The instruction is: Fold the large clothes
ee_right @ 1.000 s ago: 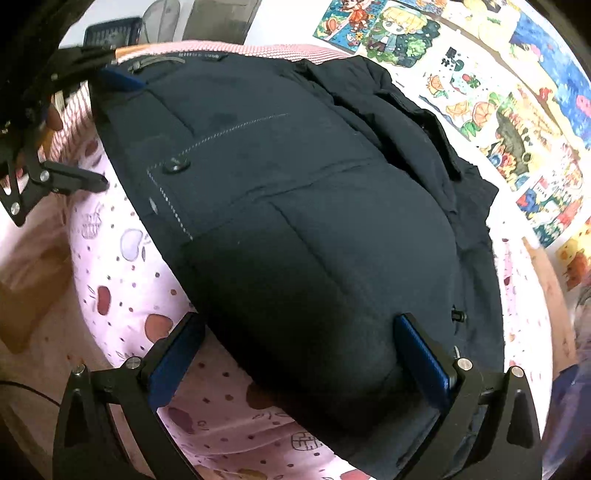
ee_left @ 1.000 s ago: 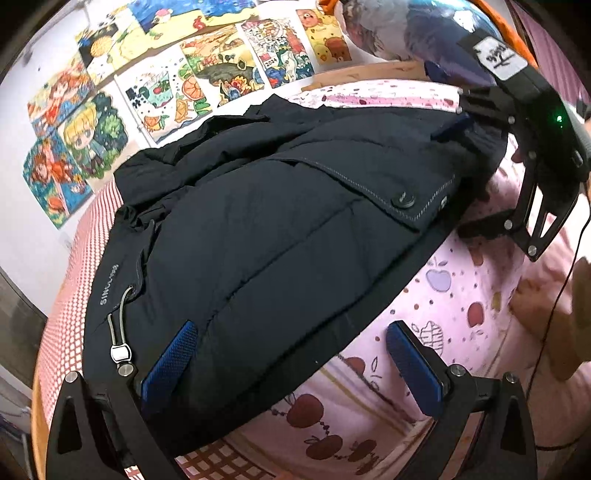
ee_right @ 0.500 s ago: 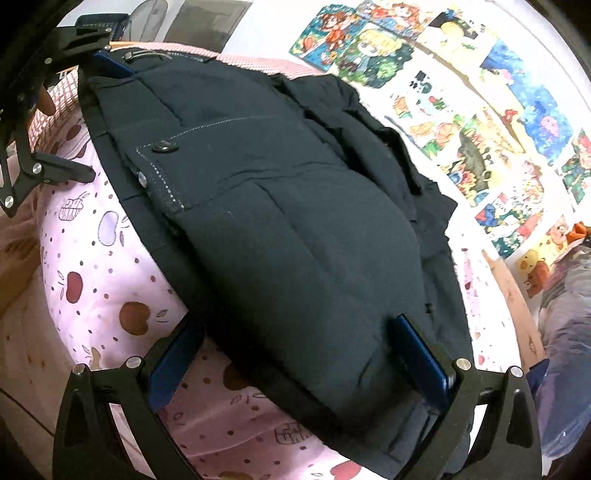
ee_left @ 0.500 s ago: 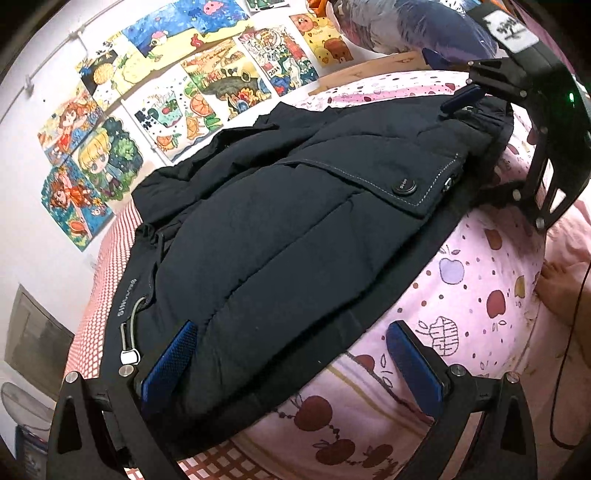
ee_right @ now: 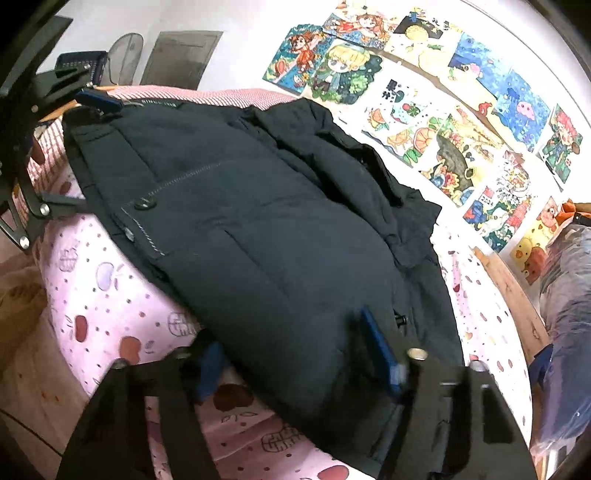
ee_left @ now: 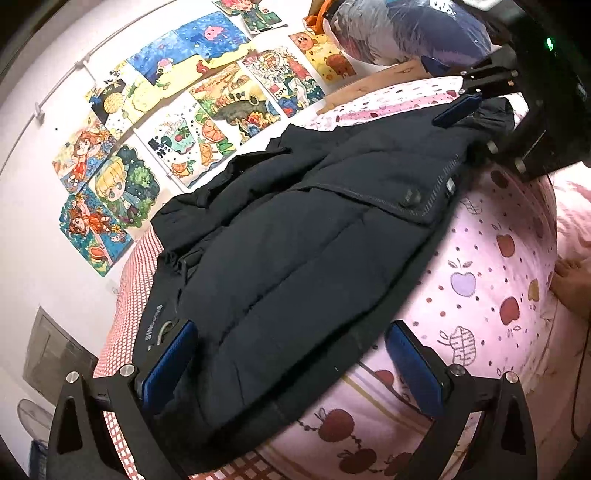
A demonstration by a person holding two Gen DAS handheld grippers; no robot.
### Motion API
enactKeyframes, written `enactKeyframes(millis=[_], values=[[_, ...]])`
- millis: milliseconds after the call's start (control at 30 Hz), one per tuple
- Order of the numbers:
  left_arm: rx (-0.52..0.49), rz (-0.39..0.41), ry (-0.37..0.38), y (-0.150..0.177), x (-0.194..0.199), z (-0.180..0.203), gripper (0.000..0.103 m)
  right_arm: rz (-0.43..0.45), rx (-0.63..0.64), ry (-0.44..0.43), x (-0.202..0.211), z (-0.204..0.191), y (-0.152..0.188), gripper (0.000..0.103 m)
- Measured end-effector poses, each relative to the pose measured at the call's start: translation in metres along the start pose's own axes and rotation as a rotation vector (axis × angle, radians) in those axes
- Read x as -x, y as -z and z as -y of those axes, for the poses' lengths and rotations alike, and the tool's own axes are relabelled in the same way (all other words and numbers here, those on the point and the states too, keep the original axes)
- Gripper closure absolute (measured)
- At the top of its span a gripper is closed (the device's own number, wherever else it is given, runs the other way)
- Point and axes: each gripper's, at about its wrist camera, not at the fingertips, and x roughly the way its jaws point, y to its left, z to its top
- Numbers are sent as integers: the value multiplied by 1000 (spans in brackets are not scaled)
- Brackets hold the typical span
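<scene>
A dark navy padded jacket (ee_left: pixel 295 251) lies spread on a pink apple-print bed sheet (ee_left: pixel 491 295); it also shows in the right wrist view (ee_right: pixel 266 229). My left gripper (ee_left: pixel 291 365) is open, its fingers astride the jacket's near edge by the collar drawcord. My right gripper (ee_right: pixel 295 354) is closing on the jacket's hem end, its jaws narrower than before and blurred; it also appears in the left wrist view (ee_left: pixel 458 110) at the far corner. My left gripper shows in the right wrist view (ee_right: pixel 92 99) at the far end.
Colourful drawings (ee_left: pixel 207 110) cover the white wall behind the bed. A plastic-wrapped bundle (ee_left: pixel 410 33) sits at the bed's head by a wooden board (ee_right: pixel 513 295). A red-checked sheet (ee_left: pixel 129 280) lies at the other end. A bare foot (ee_left: pixel 572 284) is beside the bed.
Both grippers have tilted and risen, showing more wall. The right gripper's jaws have narrowed around the jacket's edge. The left gripper stays open.
</scene>
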Motion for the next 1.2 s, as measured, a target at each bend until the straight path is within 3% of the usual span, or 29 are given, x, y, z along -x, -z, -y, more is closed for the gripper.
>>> enactKeyframes(millis=[67, 233, 333, 533, 600, 767, 900, 1000, 1200], values=[[-3, 2, -2, 0, 1, 1, 0, 23, 14, -5, 5, -2, -5, 74], [-10, -3, -21, -1, 0, 1, 0, 42, -54, -30, 8, 14, -20, 79], [-21, 6, -51, -5, 0, 0, 6, 53, -78, -26, 7, 22, -27, 79], [32, -14, -88, -16, -8, -20, 48, 61, -86, -14, 3, 26, -35, 79], [45, 9, -85, -20, -7, -28, 50, 59, -88, -14, 1, 26, -35, 79], [36, 51, -102, -33, -3, -42, 67, 53, -95, -28, 2, 30, -32, 79], [72, 56, -80, -43, -5, -53, 72, 20, -100, -68, -3, 26, -25, 76], [90, 52, -61, -48, -7, -59, 73, -17, -71, -82, -7, 17, -14, 66], [122, 40, -45, -52, -8, -64, 75, -75, -7, 5, -14, 7, -5, 65]])
